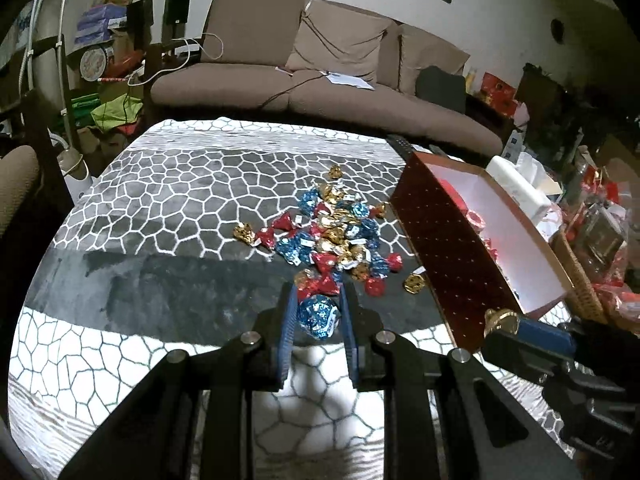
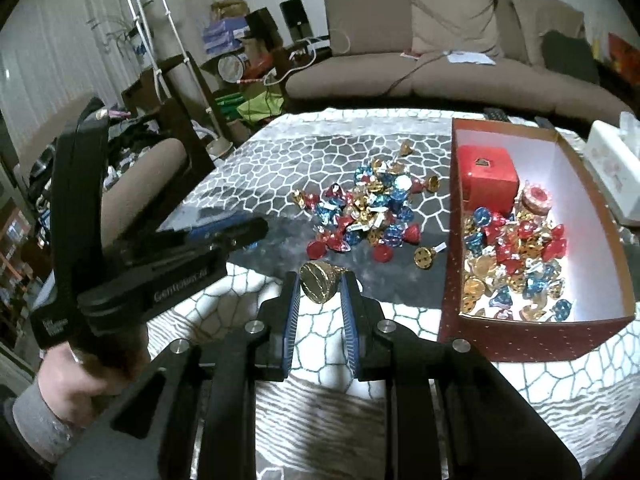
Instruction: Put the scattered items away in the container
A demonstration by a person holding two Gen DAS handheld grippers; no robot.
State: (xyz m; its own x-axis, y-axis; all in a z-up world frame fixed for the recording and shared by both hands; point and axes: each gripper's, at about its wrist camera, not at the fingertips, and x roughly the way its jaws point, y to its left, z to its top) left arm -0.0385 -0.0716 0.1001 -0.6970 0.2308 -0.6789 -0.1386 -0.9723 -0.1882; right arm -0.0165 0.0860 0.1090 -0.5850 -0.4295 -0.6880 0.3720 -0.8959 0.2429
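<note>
Pinching candies: left gripper (image 1: 318, 316) clamps a blue candy (image 1: 317, 317), right gripper (image 2: 320, 286) a gold candy (image 2: 319, 282). Red box (image 2: 532, 336) sits lower right of frame in the right wrist view, nearer the right gripper.

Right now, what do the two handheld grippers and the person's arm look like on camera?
Both the left gripper and right gripper are matte black linkage frames with silver pivot pins and ribbed blue finger pads. In the right wrist view, the left gripper's body carries small white lettering, and the hand holding it shows a grey sleeve.
</note>
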